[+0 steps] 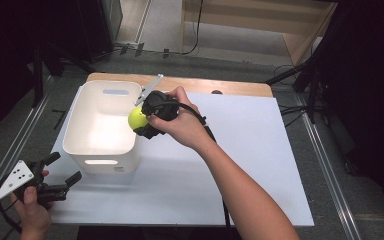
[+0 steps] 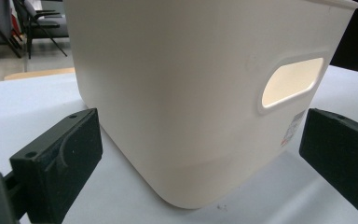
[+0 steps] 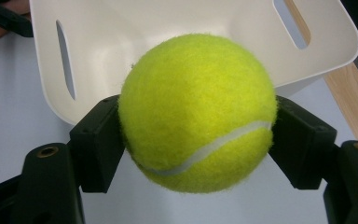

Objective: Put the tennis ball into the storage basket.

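Note:
A yellow-green tennis ball (image 1: 137,118) (image 3: 196,112) is clamped between the black jaws of my right gripper (image 1: 141,120) (image 3: 196,140), held just above the right rim of a white plastic bin (image 1: 100,125) (image 3: 168,28). The bin has slot handles in its walls and its inside looks bare. My left gripper (image 1: 62,172) (image 2: 200,154) is open near the table's front left corner, aimed at the bin's near wall (image 2: 191,93), nothing between its fingers.
The bin stands on a white sheet (image 1: 250,155) covering a wooden table (image 1: 230,87). Metal rails (image 1: 325,165) run along both sides of the table. Cables lie on the grey floor (image 1: 290,107) behind.

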